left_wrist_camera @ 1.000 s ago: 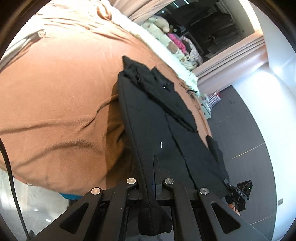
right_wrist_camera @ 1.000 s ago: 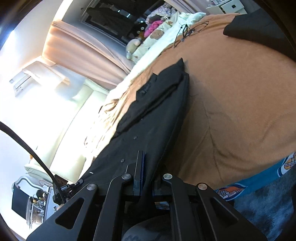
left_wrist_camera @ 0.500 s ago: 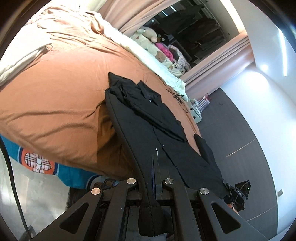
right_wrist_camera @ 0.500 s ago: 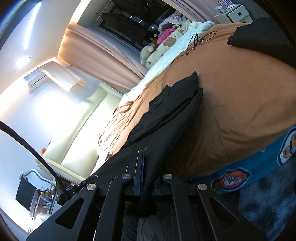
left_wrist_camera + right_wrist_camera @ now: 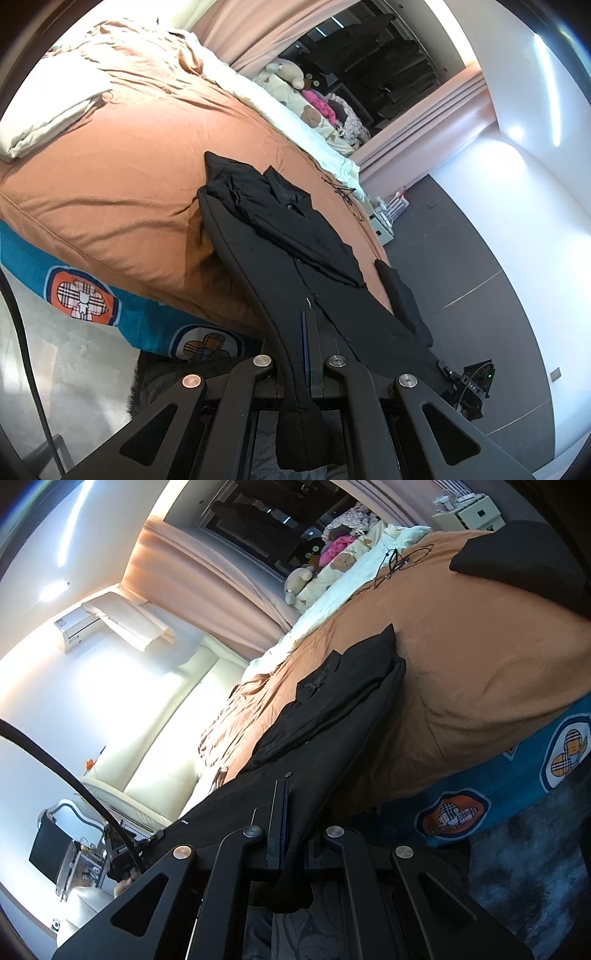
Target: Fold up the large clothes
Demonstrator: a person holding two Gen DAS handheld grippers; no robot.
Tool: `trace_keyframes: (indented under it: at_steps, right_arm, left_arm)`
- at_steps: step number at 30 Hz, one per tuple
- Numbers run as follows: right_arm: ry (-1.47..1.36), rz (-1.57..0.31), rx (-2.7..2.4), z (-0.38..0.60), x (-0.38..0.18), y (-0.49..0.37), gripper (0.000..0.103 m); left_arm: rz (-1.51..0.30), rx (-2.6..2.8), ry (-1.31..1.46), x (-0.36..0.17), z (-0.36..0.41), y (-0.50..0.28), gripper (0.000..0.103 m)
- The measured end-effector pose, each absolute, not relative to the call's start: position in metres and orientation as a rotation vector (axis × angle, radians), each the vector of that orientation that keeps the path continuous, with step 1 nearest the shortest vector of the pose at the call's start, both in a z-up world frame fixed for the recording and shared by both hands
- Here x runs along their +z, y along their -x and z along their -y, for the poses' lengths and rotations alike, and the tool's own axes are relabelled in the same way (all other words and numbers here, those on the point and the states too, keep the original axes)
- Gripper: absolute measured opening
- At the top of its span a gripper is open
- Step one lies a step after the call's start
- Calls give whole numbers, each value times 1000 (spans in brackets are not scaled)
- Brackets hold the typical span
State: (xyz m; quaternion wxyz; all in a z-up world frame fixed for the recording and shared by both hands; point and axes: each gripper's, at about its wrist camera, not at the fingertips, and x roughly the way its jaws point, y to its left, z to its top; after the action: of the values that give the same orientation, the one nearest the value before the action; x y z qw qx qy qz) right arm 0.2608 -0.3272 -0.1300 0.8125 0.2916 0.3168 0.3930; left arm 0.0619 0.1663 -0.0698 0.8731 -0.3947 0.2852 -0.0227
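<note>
A long black buttoned garment point(image 5: 280, 258) point(image 5: 332, 723) stretches from the orange bedspread point(image 5: 122, 177) point(image 5: 480, 657) out past the bed's edge to both grippers. Its far end lies on the bed with a sleeve folded over the front. My left gripper point(image 5: 308, 317) is shut on one near corner of the hem, cloth hanging below the fingers. My right gripper point(image 5: 284, 786) is shut on the other near corner. The near half of the garment hangs taut in the air between bed and grippers.
A blue patterned sheet point(image 5: 81, 295) point(image 5: 517, 775) shows under the bedspread at the bed's edge. A second black cloth point(image 5: 517, 565) lies on the bed. Plush toys point(image 5: 295, 88) and white bedding sit at the far side. A cream sofa point(image 5: 166, 734) and grey floor point(image 5: 461, 266) surround the bed.
Both grippers have drawn back from the bed with the hem held, the left one rising. The garment slid toward the bed's edge and the blue sheet has come into view.
</note>
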Motion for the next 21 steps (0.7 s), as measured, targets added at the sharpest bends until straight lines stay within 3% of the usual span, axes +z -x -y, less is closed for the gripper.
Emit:
trace_keyframes:
  at_steps: [6, 21]
  right_arm:
    - [-596, -670, 831, 322, -120, -278, 2]
    - [-499, -523, 816, 277, -32, -363, 2]
  left_arm:
    - [-610, -55, 816, -65, -171, -73, 2]
    - [-535, -87, 710, 15, -215, -170, 3]
